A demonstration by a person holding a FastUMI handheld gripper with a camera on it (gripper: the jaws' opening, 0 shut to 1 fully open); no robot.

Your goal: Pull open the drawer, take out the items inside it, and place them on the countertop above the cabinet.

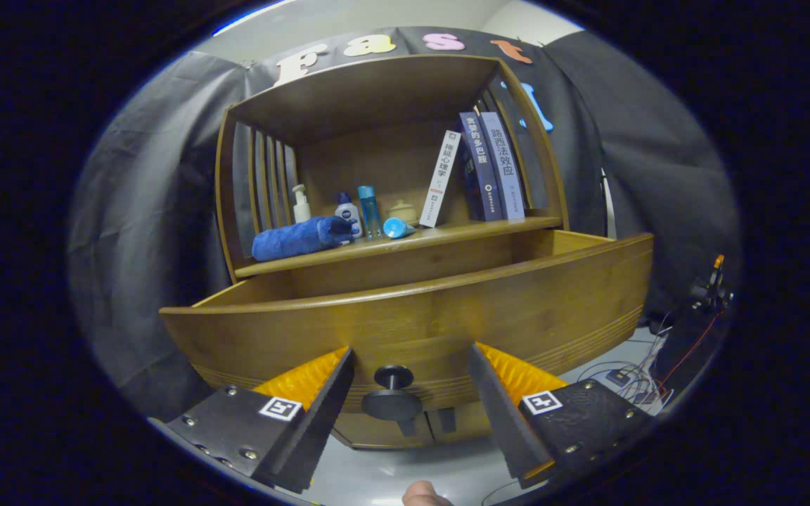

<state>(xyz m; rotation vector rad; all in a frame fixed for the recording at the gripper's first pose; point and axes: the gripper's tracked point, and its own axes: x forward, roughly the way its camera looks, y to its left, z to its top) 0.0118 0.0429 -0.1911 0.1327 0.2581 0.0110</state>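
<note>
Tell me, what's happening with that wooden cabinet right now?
A person is working a handheld gripper at a wooden cabinet. Its drawer is already pulled out, and the jaws stand open on either side of the dark knob, not pressing it. What lies inside the drawer is hidden behind its front. On the countertop above rest a rolled blue towel, some bottles and a few books.

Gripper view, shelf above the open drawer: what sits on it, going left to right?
Rolled blue towel → white pump bottle → small white bottle with a dark cap → tall blue bottle → blue cup on its side → leaning white book → two dark books. The gripper is open, with the drawer knob between its fingers.
</note>
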